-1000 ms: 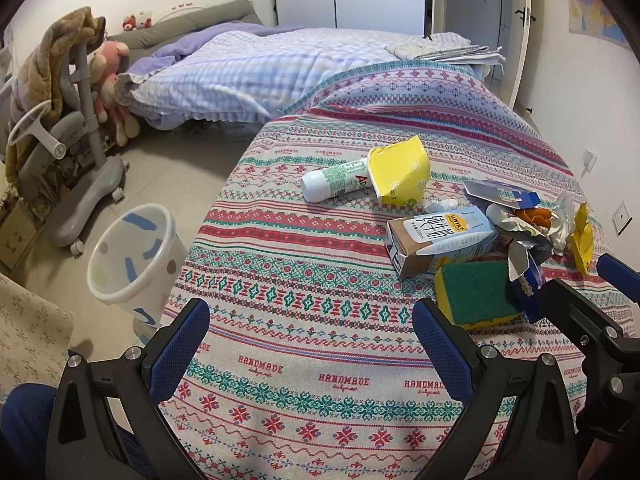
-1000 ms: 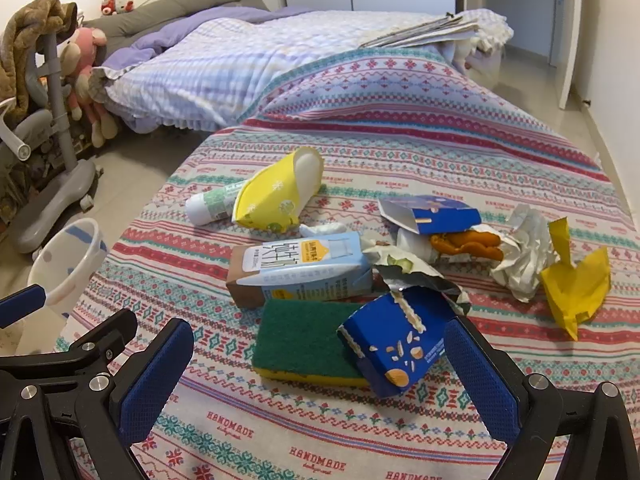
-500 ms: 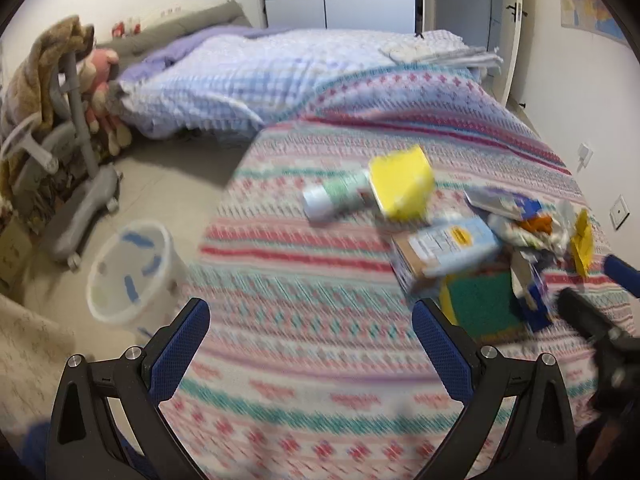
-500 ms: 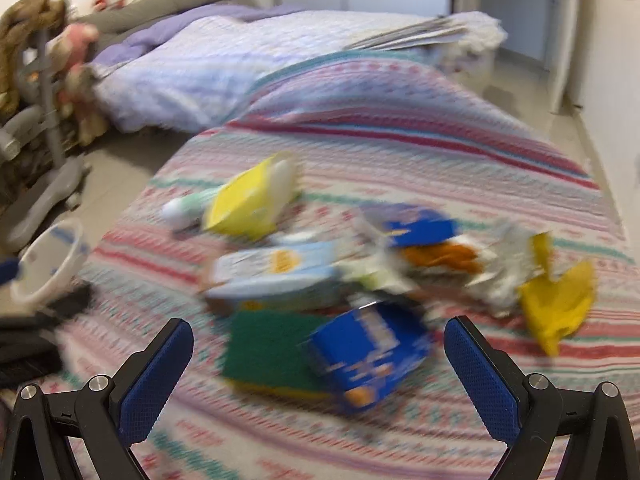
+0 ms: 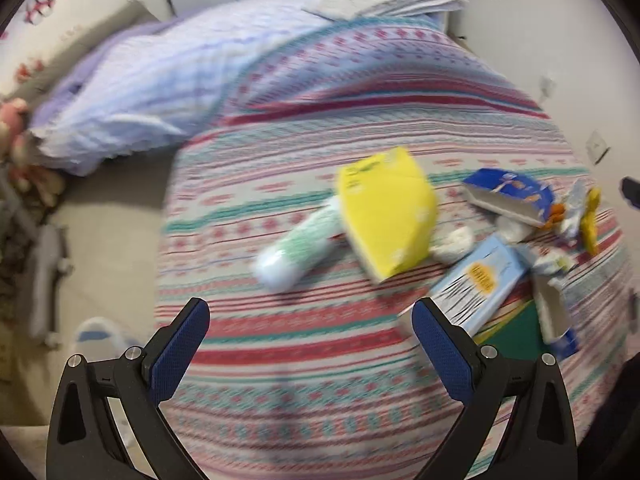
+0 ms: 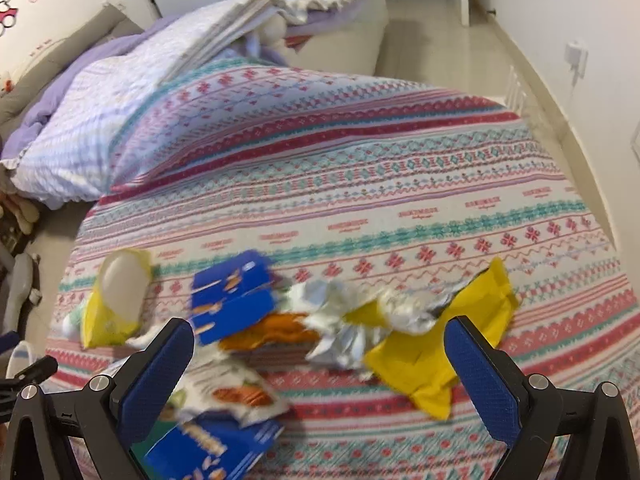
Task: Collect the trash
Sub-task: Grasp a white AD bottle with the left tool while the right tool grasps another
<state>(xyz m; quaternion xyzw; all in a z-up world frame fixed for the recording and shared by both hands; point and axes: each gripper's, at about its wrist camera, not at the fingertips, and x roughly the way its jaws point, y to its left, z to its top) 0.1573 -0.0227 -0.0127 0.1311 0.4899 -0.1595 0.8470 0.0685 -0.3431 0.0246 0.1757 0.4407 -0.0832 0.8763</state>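
Bedroom, patterned bedspread (image 6: 400, 168): crumpled yellow wrapper (image 6: 432, 356) beside the silver foil (image 6: 360, 316) looks light and floppy; pinch a fold. Both grippers' fingers (image 6: 484, 376) spread, empty.

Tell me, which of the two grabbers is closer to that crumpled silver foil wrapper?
The right gripper: the foil wrapper lies just ahead, between its open fingers. The left gripper sits off to the side, with the foil far to its right.
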